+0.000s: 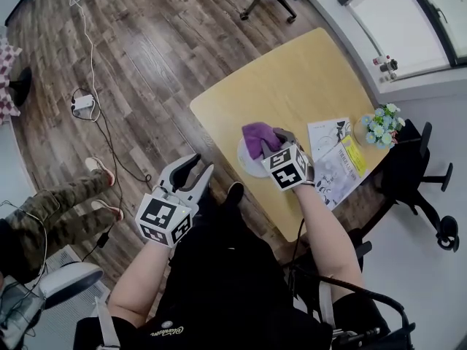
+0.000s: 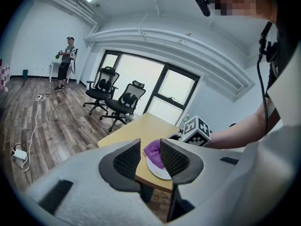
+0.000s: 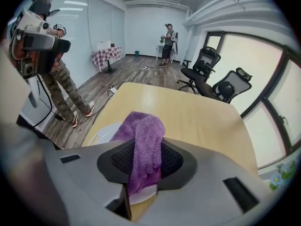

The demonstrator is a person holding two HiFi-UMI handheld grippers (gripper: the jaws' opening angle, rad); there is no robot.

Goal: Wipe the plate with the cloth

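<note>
The work surface is a light wooden table with rounded corners (image 1: 292, 86). It stands on a dark wood-plank floor (image 1: 146, 42) in a room with black office chairs (image 2: 113, 98) before large windows. A round white plate (image 1: 248, 168) lies near the table's near edge, beside printed paper sheets (image 1: 332, 155).

The right gripper (image 3: 146, 159) is clamped on a purple terry cloth (image 3: 143, 131). The cloth forms a folded strip whose long axis runs out along the jaws and away from the person. Its bunched end rests over the plate.

The left gripper (image 1: 195, 172) is held off the table, above the floor, jaws apart and empty.

Only the right gripper view shows the pads pinching the cloth; the head view shows just a purple bunch. The left gripper view frames plate and cloth between its pads, far off.
</note>
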